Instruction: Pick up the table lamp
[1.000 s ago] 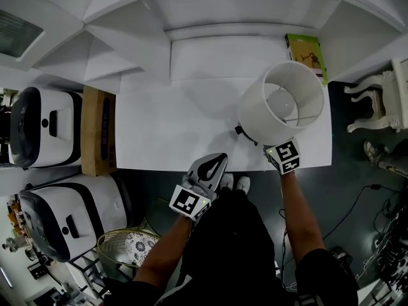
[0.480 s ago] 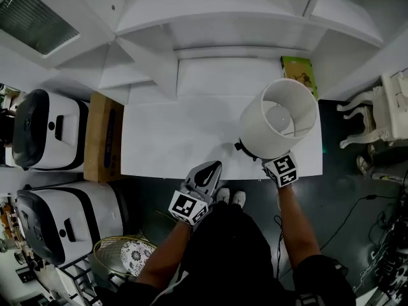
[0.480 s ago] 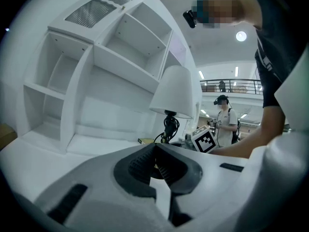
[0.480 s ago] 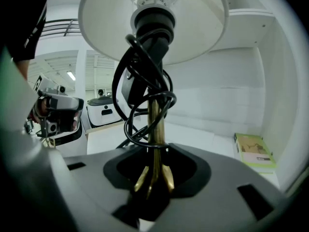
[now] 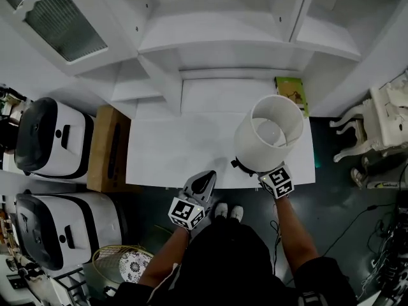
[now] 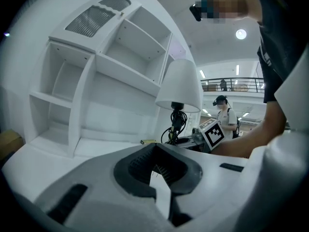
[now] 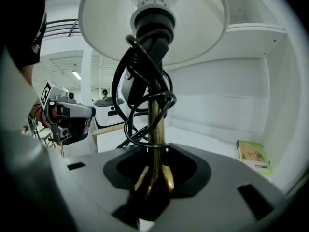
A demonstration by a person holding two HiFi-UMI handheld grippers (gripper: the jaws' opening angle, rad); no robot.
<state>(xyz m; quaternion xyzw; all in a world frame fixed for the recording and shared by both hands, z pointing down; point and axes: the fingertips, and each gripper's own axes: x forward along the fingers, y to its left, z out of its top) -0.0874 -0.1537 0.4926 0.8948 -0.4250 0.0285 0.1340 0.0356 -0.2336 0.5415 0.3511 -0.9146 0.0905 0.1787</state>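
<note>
From the head view, the lamp [image 5: 268,132] sits over the tabletop's [image 5: 178,152] front right corner, just as a second ago. The right gripper [image 5: 271,173] is under its shade, and the left gripper [image 5: 204,180] stays at the front edge.

In the left gripper view, the fingers are pressed together with nothing between them.

In the right gripper view, the fingers are clamped on the brass stem [image 7: 154,144], with the cord [image 7: 126,95] looped round it.
</note>
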